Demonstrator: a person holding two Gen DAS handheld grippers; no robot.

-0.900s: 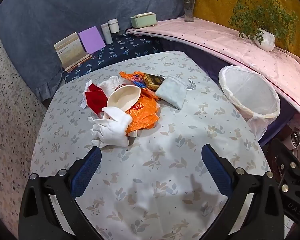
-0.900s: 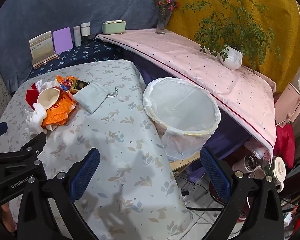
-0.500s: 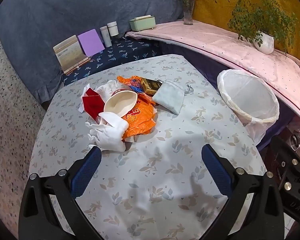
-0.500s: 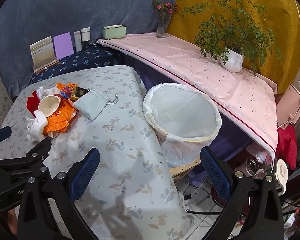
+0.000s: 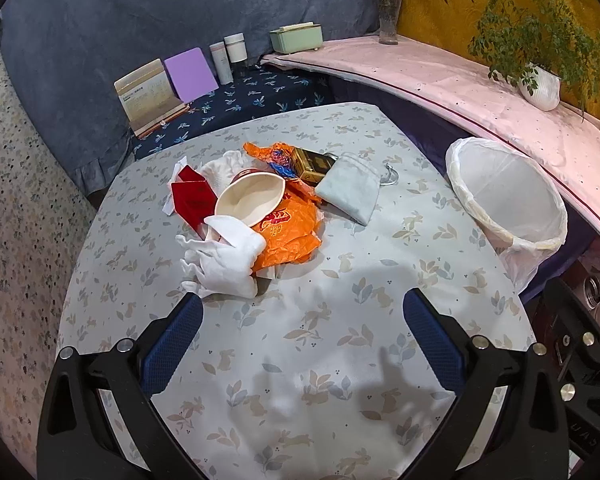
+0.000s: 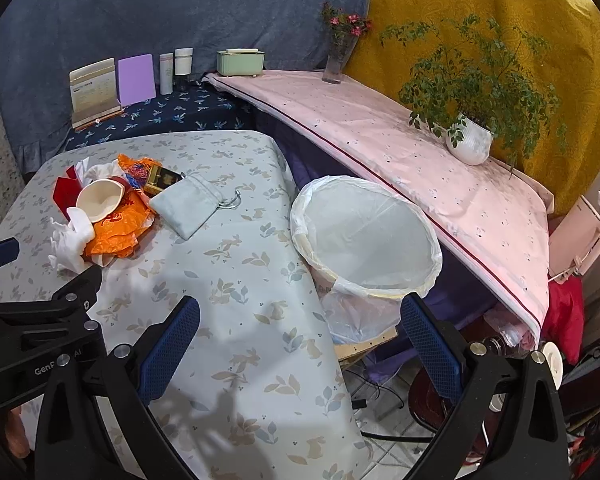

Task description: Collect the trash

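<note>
At frame centre-left, the trash pile [image 5: 256, 216] lies on the table [image 5: 300, 360]; left gripper [image 5: 302, 340] and right gripper [image 6: 300, 344] gape empty; the bin [image 6: 364, 236] looks empty, perhaps.

trash pile [image 5: 256, 216] mid-table [image 5: 340, 360], lined bin [image 5: 504, 196] at right, wide-open left gripper [image 5: 300, 320] empty

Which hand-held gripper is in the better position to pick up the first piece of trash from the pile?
The left hand-held gripper: open and empty, it faces the trash pile, with the white glove just ahead of its fingertips. The right hand-held gripper, also open, faces the lined bin instead.
</note>
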